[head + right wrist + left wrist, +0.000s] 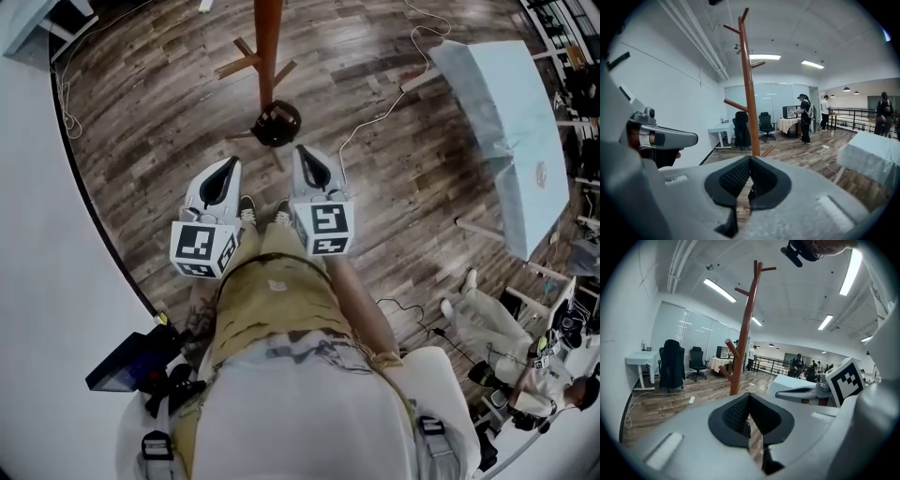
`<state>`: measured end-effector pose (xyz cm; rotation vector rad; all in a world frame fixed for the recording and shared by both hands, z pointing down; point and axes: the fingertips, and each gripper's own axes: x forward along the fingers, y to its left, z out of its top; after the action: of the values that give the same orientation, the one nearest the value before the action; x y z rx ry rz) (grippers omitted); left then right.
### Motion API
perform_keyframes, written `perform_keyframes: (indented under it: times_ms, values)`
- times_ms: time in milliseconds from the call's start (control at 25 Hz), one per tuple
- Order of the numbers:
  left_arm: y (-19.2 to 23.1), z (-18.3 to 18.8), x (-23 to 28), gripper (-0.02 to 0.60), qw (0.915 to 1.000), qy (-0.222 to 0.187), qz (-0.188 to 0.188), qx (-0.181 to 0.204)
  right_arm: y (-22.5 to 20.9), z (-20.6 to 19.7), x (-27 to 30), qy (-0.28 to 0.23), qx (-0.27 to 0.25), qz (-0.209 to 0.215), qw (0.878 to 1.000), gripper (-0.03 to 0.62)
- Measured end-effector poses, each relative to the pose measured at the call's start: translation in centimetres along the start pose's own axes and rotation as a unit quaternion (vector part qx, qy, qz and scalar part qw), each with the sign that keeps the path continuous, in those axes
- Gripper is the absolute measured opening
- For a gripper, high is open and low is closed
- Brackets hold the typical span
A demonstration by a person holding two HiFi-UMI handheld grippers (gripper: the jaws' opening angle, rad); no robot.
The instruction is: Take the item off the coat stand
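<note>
A brown wooden coat stand (267,37) rises from a dark round base (277,124) on the wood floor just ahead of my feet. Nothing hangs on the pegs that I can see in any view. My left gripper (228,165) and right gripper (302,150) are held side by side at waist height, both pointing at the stand and short of it. In the left gripper view the stand (746,329) is straight ahead and the left gripper (749,397) is shut and empty. In the right gripper view the stand (749,84) is close ahead, and the right gripper (750,161) is shut on nothing.
A table with a pale blue cloth (506,122) stands to the right, with white cables (375,112) trailing on the floor near it. A white wall (47,281) runs along the left. Office chairs (671,364) and people (805,117) are farther back.
</note>
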<state>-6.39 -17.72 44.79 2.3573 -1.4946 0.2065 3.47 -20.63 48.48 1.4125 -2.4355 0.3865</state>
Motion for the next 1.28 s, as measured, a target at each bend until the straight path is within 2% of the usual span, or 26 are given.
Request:
perform_keyframes:
  times_ms: [160,360,560,840,1040,1280]
  values:
    - [0.1,-2.2,-0.1,-0.003,0.9998,0.018,-0.001,-0.007,0.1,-2.8,0.9,0.031,0.005,-0.012,0.999,0.0]
    - [2.7,-5.1,-1.3,-0.002,0.9992,0.033,0.003,-0.021,1.8,-6.2,3.5,0.062,0.004,-0.013,0.998,0.002]
    - [2.0,-4.6,0.4,-0.002,0.9983,0.051,0.014,-0.023,-1.4,-8.1,5.7,0.105,0.016,-0.014,0.994,0.02]
    - [3.6,-6.4,0.2,-0.002,0.9975,0.061,0.019,-0.031,-1.8,-14.0,10.5,0.175,0.022,-0.017,0.984,0.061]
    - [2.2,-6.6,-0.2,-0.002,0.997,0.065,0.028,-0.032,-3.4,-16.1,11.0,0.202,0.033,-0.02,0.979,0.071]
    - [2.8,-7.0,-0.7,-0.002,0.9959,0.073,0.036,-0.038,-4.1,-18.3,12.7,0.225,0.046,-0.025,0.973,0.1]
